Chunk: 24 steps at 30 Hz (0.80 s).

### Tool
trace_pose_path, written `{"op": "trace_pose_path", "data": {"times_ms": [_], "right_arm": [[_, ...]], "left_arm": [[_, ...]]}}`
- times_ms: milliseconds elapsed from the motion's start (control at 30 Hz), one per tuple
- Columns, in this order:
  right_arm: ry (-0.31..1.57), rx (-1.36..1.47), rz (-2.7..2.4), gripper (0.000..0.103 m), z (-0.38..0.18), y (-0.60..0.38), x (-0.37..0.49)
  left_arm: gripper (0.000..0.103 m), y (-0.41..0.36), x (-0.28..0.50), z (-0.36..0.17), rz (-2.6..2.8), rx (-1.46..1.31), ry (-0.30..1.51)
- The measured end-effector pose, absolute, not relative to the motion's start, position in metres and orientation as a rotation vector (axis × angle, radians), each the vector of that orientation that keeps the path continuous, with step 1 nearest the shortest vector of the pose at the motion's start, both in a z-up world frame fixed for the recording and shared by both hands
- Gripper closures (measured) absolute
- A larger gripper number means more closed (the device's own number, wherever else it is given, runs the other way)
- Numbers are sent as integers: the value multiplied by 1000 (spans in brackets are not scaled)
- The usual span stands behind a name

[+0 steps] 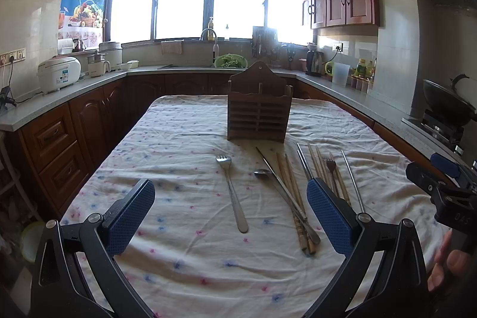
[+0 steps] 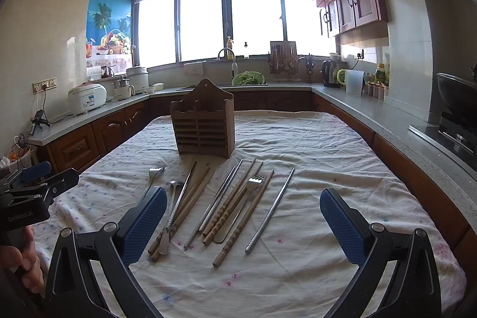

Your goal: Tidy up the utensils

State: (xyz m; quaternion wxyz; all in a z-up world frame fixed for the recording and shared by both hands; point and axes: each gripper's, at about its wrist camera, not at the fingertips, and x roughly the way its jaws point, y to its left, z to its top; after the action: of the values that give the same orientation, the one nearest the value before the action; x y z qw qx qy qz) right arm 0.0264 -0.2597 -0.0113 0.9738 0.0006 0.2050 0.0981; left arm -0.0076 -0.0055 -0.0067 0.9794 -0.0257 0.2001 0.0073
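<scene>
Lying loose on the cloth-covered surface (image 2: 313, 139), forks, a spoon (image 1: 262, 173) and chopsticks (image 2: 229, 207) are seen before the wooden holder (image 2: 204, 124); both grippers' jaws are held wide open, empty.

fork (image 2: 156, 172) handle hidden behind fingers (image 2: 146, 224)

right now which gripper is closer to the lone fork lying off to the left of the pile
Left. The left gripper is open with the lone fork lying between its fingers. The right gripper is open over the chopstick pile, the fork beyond its left finger.
</scene>
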Motion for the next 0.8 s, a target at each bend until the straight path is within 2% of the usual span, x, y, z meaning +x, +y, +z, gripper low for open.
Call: {"op": "trace_pose_path", "data": {"times_ms": [800], "right_arm": [[437,13,210,0,-16,-260,36]], "left_arm": [[0,2,10,-19,-9,-89,473]]}}
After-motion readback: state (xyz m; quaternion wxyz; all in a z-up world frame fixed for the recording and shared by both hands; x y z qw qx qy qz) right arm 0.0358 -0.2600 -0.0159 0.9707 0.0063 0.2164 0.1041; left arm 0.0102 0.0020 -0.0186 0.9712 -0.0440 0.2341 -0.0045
